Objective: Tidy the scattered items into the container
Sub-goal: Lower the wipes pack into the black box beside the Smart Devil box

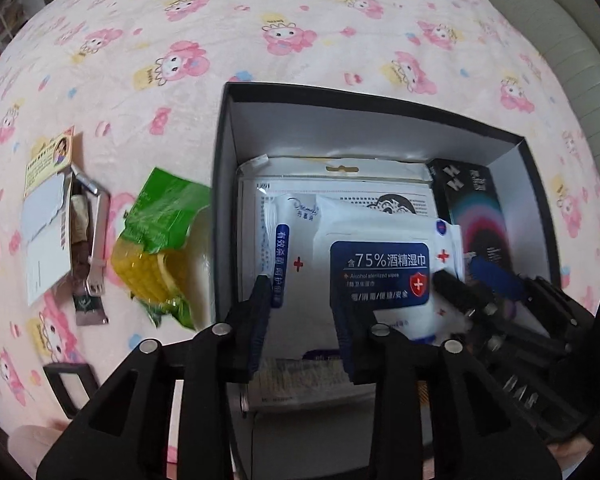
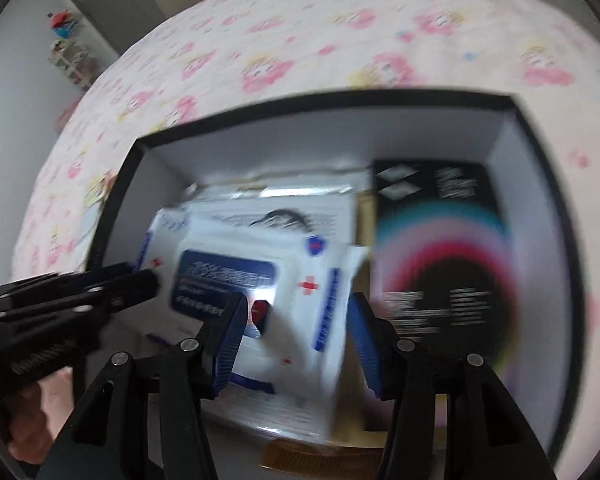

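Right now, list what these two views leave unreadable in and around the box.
- Right wrist view: label on the wipes pack and print on the black carton, smeared by motion blur.
- Left wrist view: box near end, hidden behind both grippers.
- Left wrist view: the pack beneath the wipes, mostly covered.
- Left wrist view: card text beside the corn packet, too small.

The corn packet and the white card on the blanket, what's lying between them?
In the left wrist view, a metal tool and a thin brown sachet lie between the corn packet and the white card.
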{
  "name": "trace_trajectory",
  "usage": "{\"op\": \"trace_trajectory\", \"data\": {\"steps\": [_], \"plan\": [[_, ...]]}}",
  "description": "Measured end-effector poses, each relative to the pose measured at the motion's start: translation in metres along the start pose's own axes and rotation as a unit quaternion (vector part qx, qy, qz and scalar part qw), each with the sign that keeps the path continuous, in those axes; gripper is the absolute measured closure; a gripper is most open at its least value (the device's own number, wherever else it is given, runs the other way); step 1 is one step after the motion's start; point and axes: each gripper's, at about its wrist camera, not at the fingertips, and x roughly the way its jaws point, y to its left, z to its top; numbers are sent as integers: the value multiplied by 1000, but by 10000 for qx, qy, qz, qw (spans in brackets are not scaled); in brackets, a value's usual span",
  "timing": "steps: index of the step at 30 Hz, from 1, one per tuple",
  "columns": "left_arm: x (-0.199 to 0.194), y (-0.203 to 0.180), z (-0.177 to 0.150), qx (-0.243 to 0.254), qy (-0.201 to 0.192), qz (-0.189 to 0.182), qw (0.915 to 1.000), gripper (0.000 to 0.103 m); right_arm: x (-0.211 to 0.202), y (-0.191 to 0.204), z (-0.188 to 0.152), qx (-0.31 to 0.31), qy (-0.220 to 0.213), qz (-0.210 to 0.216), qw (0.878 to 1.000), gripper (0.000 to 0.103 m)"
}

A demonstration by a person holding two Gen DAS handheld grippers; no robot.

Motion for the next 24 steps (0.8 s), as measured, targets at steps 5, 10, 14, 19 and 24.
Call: {"op": "trace_trajectory", "data": {"steps": [5, 10, 14, 19, 24], "plan": [[-3, -6, -25, 319, 224, -223, 9990, 72, -14, -4, -14, -240, 10, -509, 9984, 55], [-3, -18, -37, 735, 367, -192, 9964, 71, -11, 13, -26, -757, 345, -398, 9957, 55], [2, -27, -39, 960, 410, 1, 9945, 71, -9, 24, -31, -1022, 459, -293, 9933, 55], [11, -38, -34, 1029, 399, 236, 9936, 73, 3, 23, -32, -1040, 645, -244, 9922, 54], [14, -36, -26, 1044, 366, 324, 9933, 74, 5, 24, -28, -1009, 662, -248, 9924, 54]]}}
